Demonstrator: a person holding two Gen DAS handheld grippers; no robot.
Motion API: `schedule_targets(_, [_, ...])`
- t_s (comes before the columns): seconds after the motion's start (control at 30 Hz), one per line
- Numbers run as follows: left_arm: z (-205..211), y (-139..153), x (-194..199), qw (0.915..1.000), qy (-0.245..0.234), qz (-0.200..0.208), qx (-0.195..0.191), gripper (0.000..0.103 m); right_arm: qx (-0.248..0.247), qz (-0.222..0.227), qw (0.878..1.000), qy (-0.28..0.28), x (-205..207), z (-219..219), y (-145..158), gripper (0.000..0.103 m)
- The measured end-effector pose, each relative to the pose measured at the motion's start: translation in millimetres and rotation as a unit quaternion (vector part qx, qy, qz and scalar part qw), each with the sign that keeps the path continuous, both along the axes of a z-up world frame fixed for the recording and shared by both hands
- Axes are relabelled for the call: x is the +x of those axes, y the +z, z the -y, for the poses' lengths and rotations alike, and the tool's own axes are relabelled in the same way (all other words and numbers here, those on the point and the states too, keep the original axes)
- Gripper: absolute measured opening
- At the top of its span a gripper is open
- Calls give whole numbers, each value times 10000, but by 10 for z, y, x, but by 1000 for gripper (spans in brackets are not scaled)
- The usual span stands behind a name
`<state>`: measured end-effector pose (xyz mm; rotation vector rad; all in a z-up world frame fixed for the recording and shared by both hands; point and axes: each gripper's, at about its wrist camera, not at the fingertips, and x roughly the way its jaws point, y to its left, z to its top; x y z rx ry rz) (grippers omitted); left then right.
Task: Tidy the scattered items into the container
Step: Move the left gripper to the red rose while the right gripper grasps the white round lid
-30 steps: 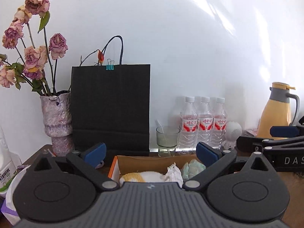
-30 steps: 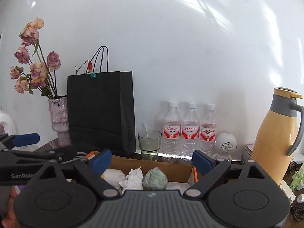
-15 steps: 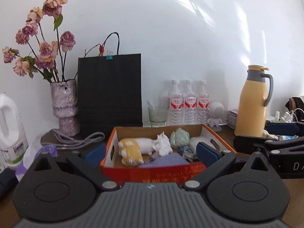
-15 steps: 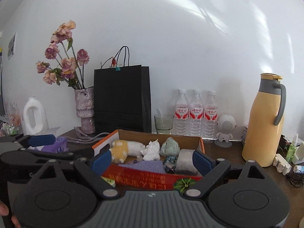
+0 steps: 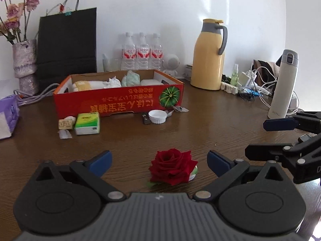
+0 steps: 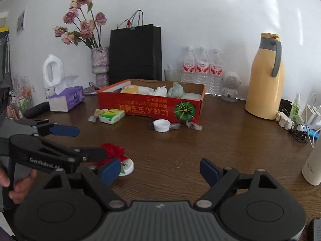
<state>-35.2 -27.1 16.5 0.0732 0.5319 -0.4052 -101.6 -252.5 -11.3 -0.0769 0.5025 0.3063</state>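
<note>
A red rose lies on a small white disc on the brown table, between the fingers of my left gripper, which is open and does not touch it. In the right wrist view the rose is partly hidden behind the left gripper's finger. My right gripper hovers to the right of it over bare wood, jaws closing with nothing between them. The red cardboard box stands further back, holding a plush toy, tissue and a green bundle. A green tissue pack, a white cap and wrappers lie before it.
Along the wall stand a yellow jug, three water bottles, a black paper bag and a vase of dried roses. A white flask and tangled cables sit at the right, a purple tissue box at the left.
Both grippers have drawn back from the box and sunk toward the table. The box now sits farther off, and the rose has come into view between the left fingers.
</note>
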Motion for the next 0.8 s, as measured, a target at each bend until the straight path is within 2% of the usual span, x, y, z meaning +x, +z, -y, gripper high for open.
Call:
schedule_targets(0.13, [91, -82, 122, 9997, -138, -189, 65, 102, -35, -160, 9999, 33, 42, 15, -115, 85])
schedule_targets(0.23, [62, -110, 137, 9994, -160, -309, -51, 94, -102, -271, 9991, 314, 120, -99, -210, 84])
schedule_targets(0.3, [31, -126, 171, 9990, -145, -420, -90, 80, -171, -377, 9979, 505, 203, -202, -275, 80])
schedule_targets(0.33, [18, -134, 194, 9986, -162, -488, -122, 78, -205, -419, 9972, 590, 245, -253, -306, 75])
schedule_targets(0.4, [4, -150, 214, 9980, -202, -590, -131, 60, -293, -503, 9954, 756, 341, -350, -352, 71])
schedule_targets(0.53, [-52, -173, 233, 9969, -297, -693, -206, 54, -444, -574, 9919, 1038, 507, -522, -395, 64])
schedule_targets(0.73, [-218, -135, 298, 9927, -450, -901, -656, 44, -480, -563, 9858, 1508, 719, -726, -397, 61])
schedule_targets(0.77, [-237, -125, 301, 9922, -479, -905, -707, 42, -416, -602, 9849, 1571, 750, -749, -397, 59])
schedule_targets(0.8, [-260, -114, 306, 9920, -497, -891, -739, 41, -337, -647, 9836, 1651, 776, -765, -396, 49])
